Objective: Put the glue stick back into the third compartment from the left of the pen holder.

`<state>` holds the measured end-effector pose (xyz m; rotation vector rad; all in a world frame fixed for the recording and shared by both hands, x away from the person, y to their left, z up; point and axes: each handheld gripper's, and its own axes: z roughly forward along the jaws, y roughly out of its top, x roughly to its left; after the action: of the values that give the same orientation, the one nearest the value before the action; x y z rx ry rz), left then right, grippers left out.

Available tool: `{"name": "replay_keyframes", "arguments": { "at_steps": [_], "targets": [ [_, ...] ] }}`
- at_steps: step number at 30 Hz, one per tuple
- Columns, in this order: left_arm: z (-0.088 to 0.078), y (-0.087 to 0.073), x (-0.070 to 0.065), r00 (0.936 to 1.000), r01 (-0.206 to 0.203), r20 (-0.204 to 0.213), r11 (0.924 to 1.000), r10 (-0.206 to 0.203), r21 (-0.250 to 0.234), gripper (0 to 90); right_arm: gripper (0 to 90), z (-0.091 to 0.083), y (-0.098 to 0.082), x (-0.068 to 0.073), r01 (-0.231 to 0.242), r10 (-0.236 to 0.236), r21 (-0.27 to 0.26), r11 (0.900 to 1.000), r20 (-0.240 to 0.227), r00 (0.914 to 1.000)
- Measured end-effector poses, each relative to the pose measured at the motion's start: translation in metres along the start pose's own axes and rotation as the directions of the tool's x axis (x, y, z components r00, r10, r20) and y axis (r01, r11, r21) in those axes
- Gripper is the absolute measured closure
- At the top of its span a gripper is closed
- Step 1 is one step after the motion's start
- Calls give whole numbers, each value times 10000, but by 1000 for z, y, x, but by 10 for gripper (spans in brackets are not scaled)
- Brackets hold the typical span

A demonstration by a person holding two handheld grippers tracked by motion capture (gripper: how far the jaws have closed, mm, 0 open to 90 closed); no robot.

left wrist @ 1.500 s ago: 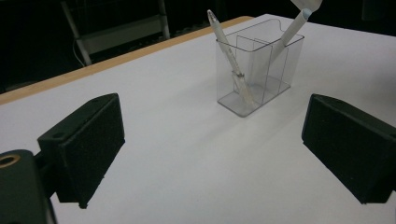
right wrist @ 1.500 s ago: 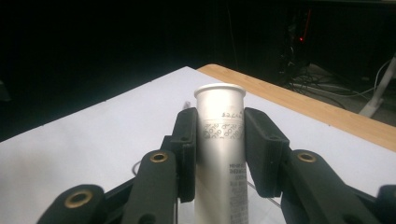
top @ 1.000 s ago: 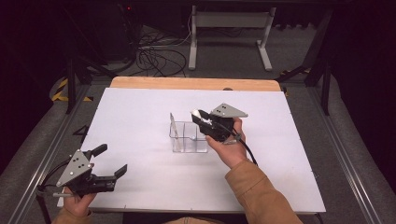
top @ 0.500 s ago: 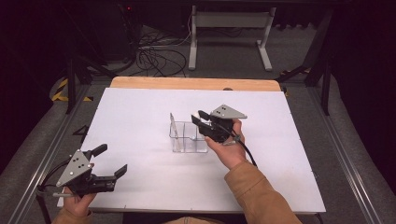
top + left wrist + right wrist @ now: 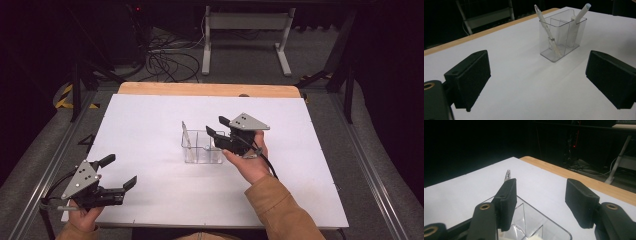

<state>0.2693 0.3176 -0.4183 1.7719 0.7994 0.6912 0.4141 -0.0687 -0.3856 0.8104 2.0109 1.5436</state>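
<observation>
The clear pen holder stood near the middle of the tabletop with two pens already in it, the right gripper just above it having just opened empty, while the left gripper waited wide open near the front left corner.

The right claw's near pad hides the pen's shaft.

Clear holder, 2 pens upright
</observation>
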Motion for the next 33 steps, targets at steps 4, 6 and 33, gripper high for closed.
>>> {"name": "replay_keyframes", "arguments": {
  "at_steps": [4, 6, 33],
  "targets": [
    [0, 0, 0, 10000, -10, -8, 10000, 10, -52, 66, 420, -7, 3, -1, 36, -37, -141, 9999, -33, 10000],
    [0, 0, 0, 10000, -13, -12, 10000, 12, -52, 65, 409, -10, 4, -1, 140, -141, -229, 9996, -59, 9999],
    [3, 2, 0, 10000, -21, 55, 9999, 22, -118, 64, 137, -77, 1, -27, 479, -482, -229, 9986, -154, 9987]
  ]
}}
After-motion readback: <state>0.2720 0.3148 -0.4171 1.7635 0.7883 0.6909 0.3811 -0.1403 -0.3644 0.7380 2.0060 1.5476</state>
